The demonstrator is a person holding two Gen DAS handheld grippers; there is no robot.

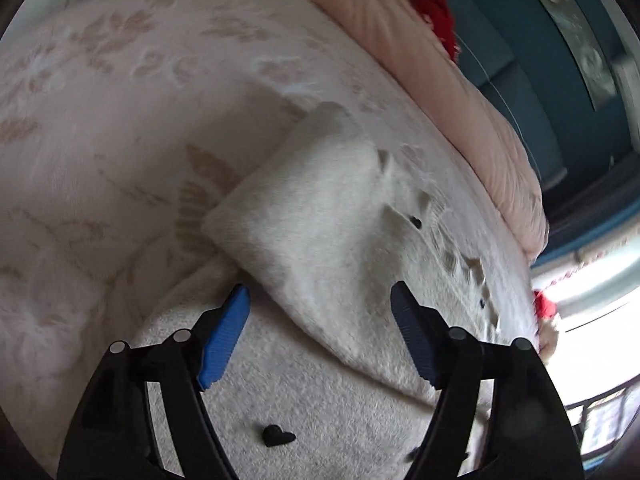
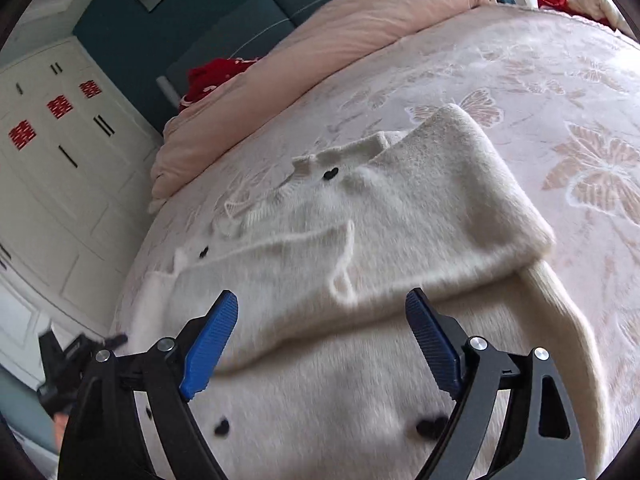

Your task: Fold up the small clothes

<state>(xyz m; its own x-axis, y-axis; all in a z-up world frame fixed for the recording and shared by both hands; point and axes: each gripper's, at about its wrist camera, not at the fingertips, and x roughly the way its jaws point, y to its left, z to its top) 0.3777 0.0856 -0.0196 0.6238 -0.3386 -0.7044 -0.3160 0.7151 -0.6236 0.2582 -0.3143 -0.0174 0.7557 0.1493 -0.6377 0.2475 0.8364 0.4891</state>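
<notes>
A fluffy cream cardigan [image 2: 360,240] with small black heart buttons [image 2: 331,174] lies on the bed, its sleeves folded across the body. The same cardigan [image 1: 320,220] fills the lower half of the left wrist view, a black heart button [image 1: 278,436] near the bottom. My left gripper [image 1: 320,292] hangs just above the garment with its blue pads [image 1: 224,340] wide apart and nothing between them. My right gripper [image 2: 322,300] also stands open over the lower part of the cardigan, empty. The left gripper [image 2: 76,354] shows blurred at the left edge of the right wrist view.
The bed has a pale cover with a butterfly pattern [image 2: 592,168]. A pink duvet [image 2: 320,40] lies bunched at the head end, with something red [image 2: 212,76] behind it. A white cupboard [image 2: 60,160] stands beside the bed, and a dark teal headboard wall [image 1: 520,60] is behind.
</notes>
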